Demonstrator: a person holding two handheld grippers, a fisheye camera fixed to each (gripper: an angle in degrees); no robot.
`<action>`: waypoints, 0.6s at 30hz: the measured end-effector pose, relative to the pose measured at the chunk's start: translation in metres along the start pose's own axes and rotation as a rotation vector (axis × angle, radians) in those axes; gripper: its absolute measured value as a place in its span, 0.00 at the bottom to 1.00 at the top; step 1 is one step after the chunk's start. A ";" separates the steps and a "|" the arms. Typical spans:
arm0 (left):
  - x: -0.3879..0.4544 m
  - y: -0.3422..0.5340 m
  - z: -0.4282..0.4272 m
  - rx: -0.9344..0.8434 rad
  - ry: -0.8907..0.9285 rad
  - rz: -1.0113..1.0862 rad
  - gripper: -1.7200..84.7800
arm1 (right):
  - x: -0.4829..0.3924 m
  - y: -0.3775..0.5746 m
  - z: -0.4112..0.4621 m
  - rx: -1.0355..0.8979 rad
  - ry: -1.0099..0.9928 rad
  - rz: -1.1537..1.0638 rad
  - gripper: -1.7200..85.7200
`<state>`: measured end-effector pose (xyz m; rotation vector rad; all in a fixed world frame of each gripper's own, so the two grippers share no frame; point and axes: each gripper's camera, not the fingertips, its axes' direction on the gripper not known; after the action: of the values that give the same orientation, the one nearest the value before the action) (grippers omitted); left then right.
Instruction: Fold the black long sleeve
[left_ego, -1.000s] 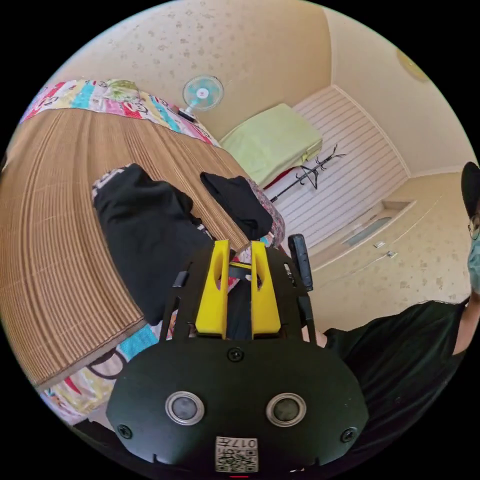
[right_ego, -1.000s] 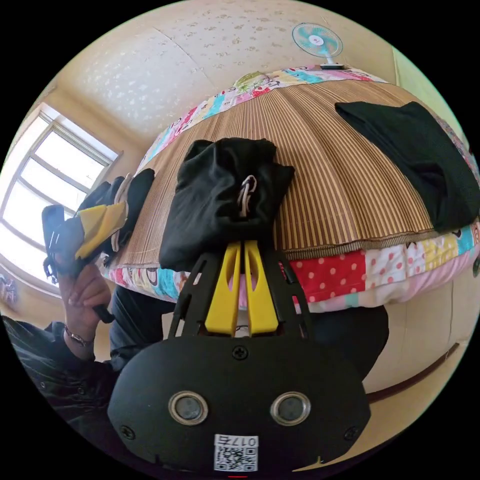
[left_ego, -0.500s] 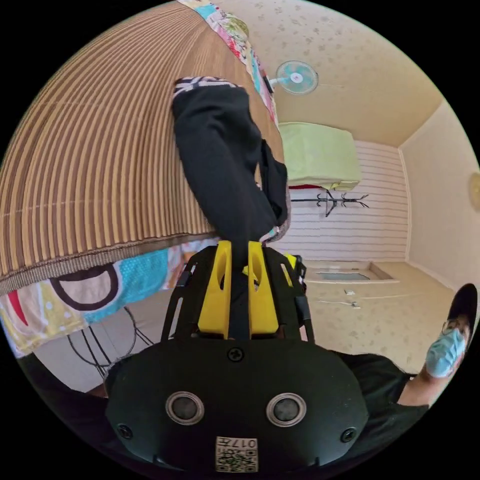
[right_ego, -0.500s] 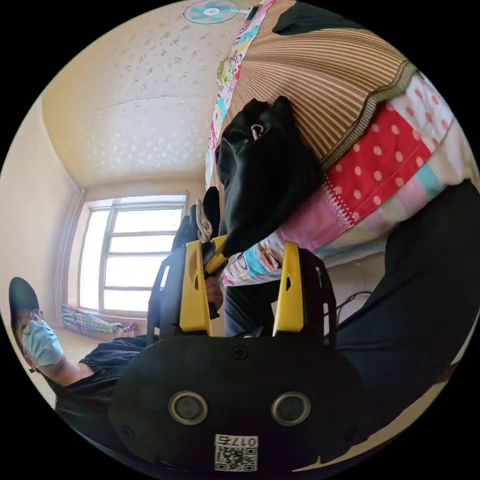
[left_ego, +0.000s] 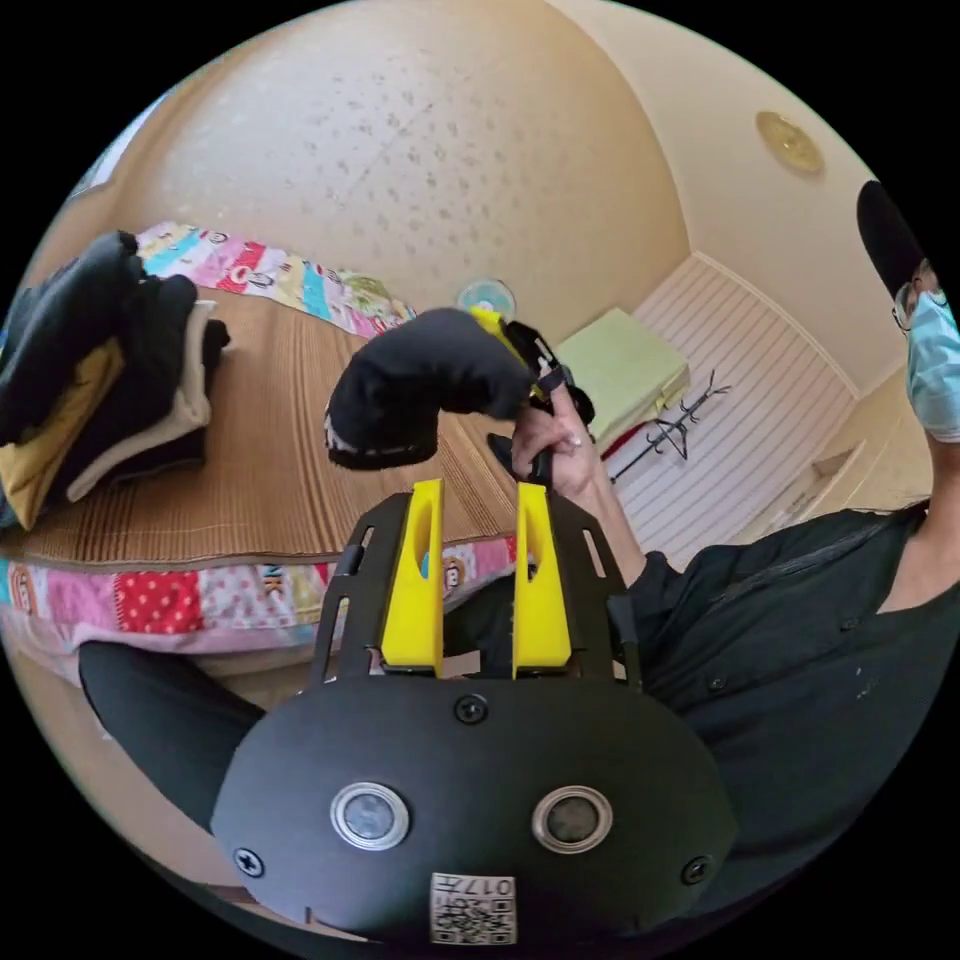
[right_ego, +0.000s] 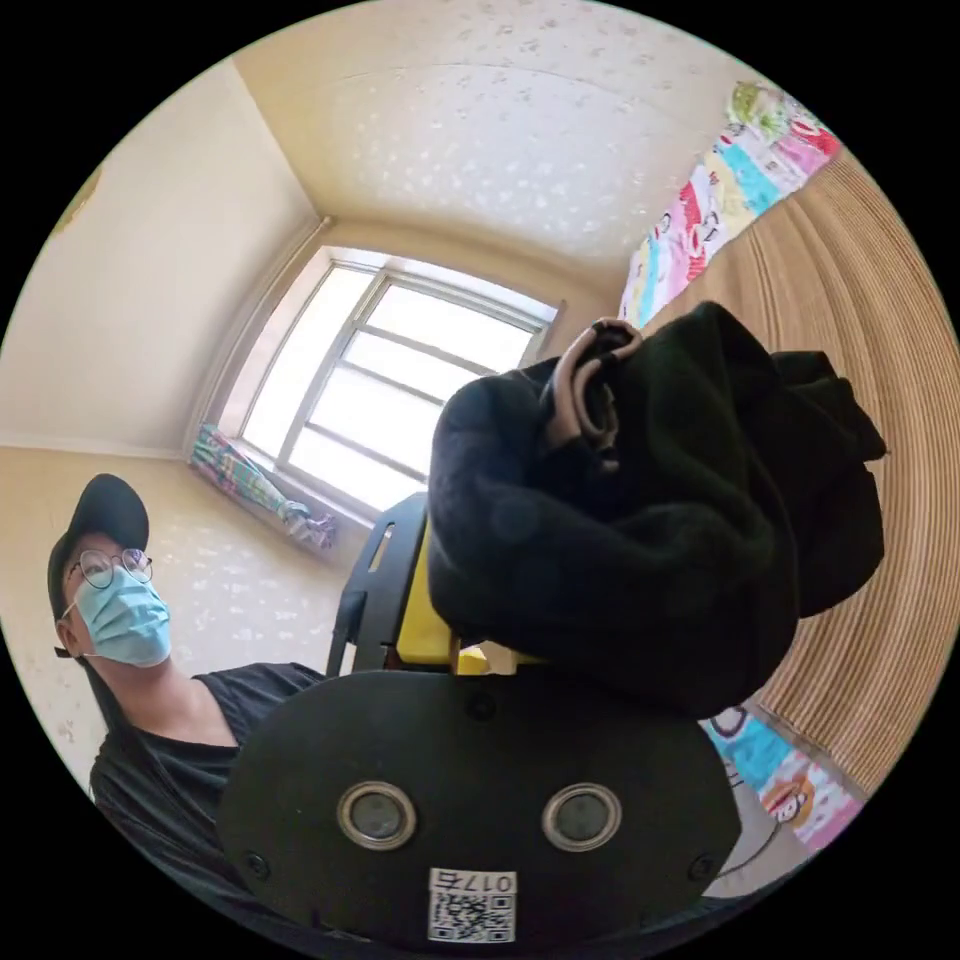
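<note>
Right tool (left_ego: 510, 345) carries the bundled black long sleeve (left_ego: 425, 385) above the bed (left_ego: 250, 470), its grip hidden; left tool (left_ego: 478, 500) spread, empty; lower it flat.

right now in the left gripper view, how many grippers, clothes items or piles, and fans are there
grippers: 2, the left gripper, open and empty, and the right gripper
black long sleeve, bundled and held up at the right gripper: 1
stack of folded clothes on the mat: 1
fan: 1
total: 5
</note>
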<state>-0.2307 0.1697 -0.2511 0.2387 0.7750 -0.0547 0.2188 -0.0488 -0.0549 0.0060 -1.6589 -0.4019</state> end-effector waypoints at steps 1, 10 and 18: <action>-0.018 0.012 -0.018 0.001 -0.043 -0.070 0.15 | -0.018 -0.026 0.037 -0.017 -0.054 -0.065 0.05; -0.079 0.093 -0.097 0.064 -0.115 -0.378 0.14 | -0.009 -0.103 0.311 -0.012 -0.111 -0.120 0.07; -0.082 0.102 -0.101 0.006 -0.239 -0.369 0.14 | 0.070 0.049 0.291 -0.202 0.180 0.002 0.09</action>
<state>-0.3444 0.2888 -0.2437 0.0897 0.5722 -0.4270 -0.0599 0.0552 0.0044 -0.1075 -1.4351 -0.5500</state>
